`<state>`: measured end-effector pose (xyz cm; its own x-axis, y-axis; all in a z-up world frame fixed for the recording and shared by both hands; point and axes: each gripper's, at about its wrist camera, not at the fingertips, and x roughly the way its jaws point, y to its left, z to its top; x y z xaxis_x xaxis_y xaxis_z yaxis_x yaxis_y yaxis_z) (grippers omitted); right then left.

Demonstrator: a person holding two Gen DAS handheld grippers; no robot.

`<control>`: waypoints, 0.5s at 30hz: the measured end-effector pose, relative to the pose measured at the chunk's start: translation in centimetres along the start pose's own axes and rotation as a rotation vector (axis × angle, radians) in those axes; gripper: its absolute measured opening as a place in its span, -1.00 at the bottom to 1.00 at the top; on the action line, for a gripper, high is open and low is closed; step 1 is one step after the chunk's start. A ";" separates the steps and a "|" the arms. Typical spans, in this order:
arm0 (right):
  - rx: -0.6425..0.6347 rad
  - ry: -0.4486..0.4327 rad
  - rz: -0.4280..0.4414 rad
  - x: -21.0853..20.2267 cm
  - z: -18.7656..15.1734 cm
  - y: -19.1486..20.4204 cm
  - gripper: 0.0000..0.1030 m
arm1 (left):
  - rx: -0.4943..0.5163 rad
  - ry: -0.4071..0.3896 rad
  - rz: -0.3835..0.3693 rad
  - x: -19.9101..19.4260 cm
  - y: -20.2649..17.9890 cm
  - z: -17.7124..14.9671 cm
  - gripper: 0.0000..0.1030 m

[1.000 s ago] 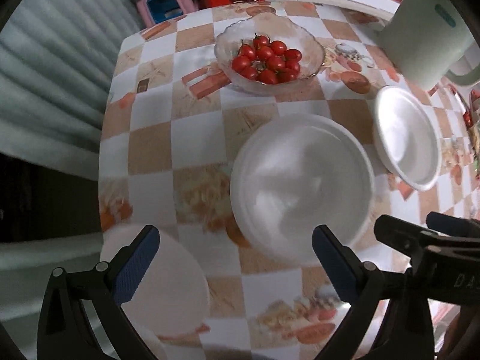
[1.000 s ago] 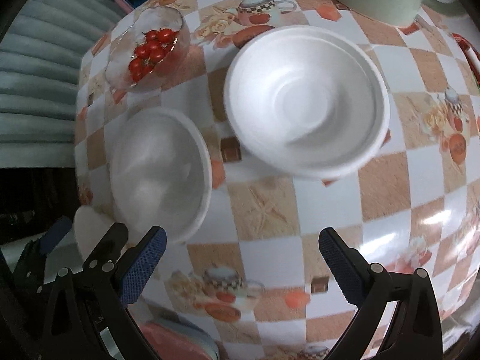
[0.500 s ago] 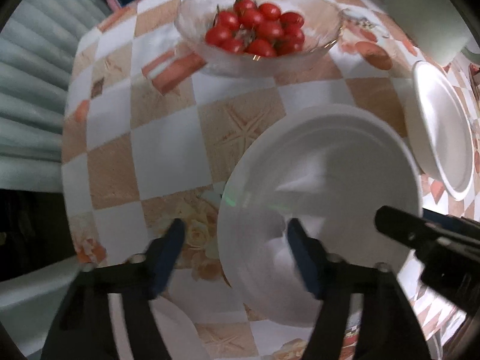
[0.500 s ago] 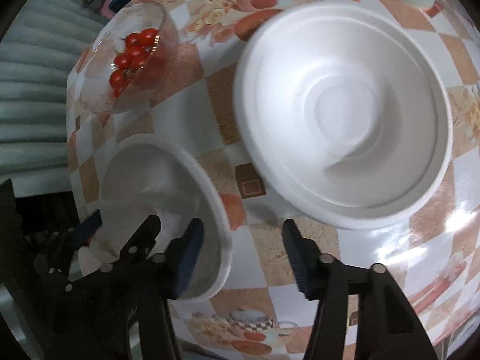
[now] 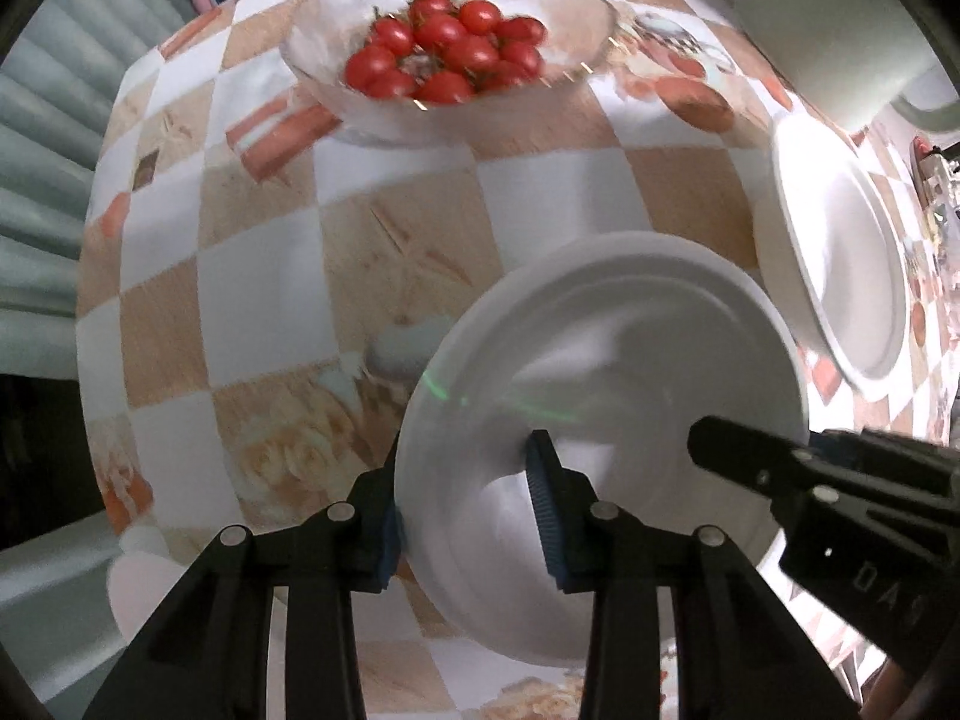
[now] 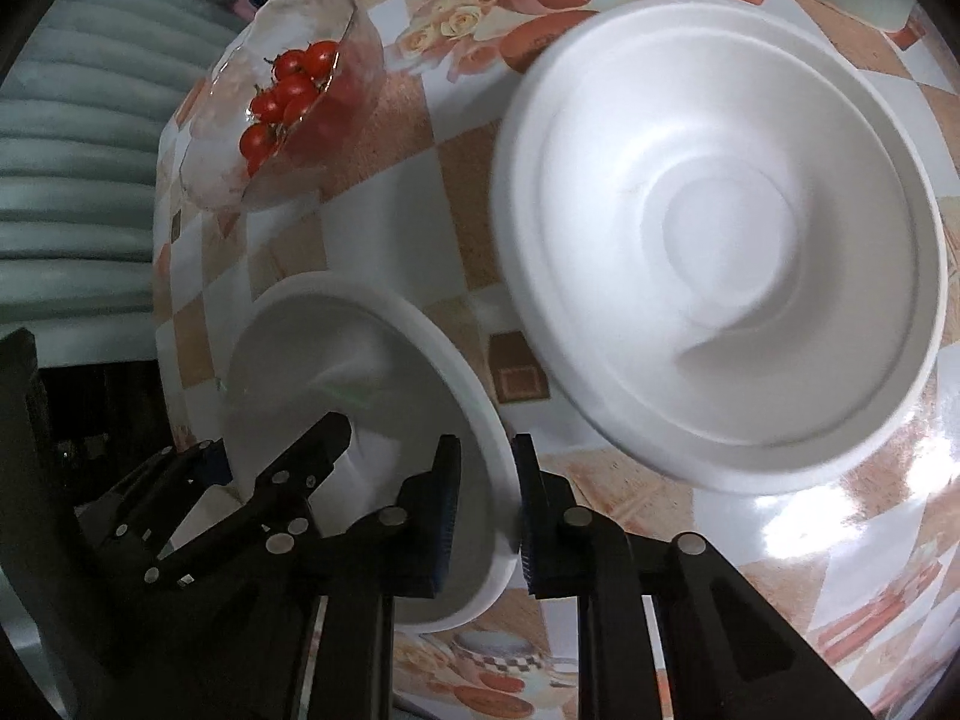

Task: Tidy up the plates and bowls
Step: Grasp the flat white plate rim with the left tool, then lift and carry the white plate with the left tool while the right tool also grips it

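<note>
A white foam bowl sits on the checked tablecloth, and both grippers hold it at opposite sides. My left gripper points down over its left rim. Its jaws are closing, with one pad outside the wall and one inside, both touching it. My right gripper is shut on the right rim of the same bowl. A second, wider white foam bowl stands just to the right, also seen in the left wrist view.
A glass bowl of cherry tomatoes stands at the far side of the table. A pale green jug is at the far right. A white round object lies by the near left table edge. A ribbed grey surface lies beyond the left edge.
Both grippers came down over the near white bowl and went from wide open to closed on its opposite rims. The bowl now fills more of each view.
</note>
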<state>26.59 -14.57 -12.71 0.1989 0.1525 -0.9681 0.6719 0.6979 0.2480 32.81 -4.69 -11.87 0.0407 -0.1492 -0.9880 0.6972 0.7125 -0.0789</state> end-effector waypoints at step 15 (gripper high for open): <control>-0.101 0.054 -0.112 -1.6 -6.8 -4.8 -0.61 | 0.012 0.043 -0.033 -0.3 -7.7 -9.2 -0.23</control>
<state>18.15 -13.40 -12.57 0.0865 0.1055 -0.9906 0.6120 0.7790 0.1364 20.85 -3.88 -12.19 -0.0129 -0.1430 -0.9896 0.7063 0.6993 -0.1102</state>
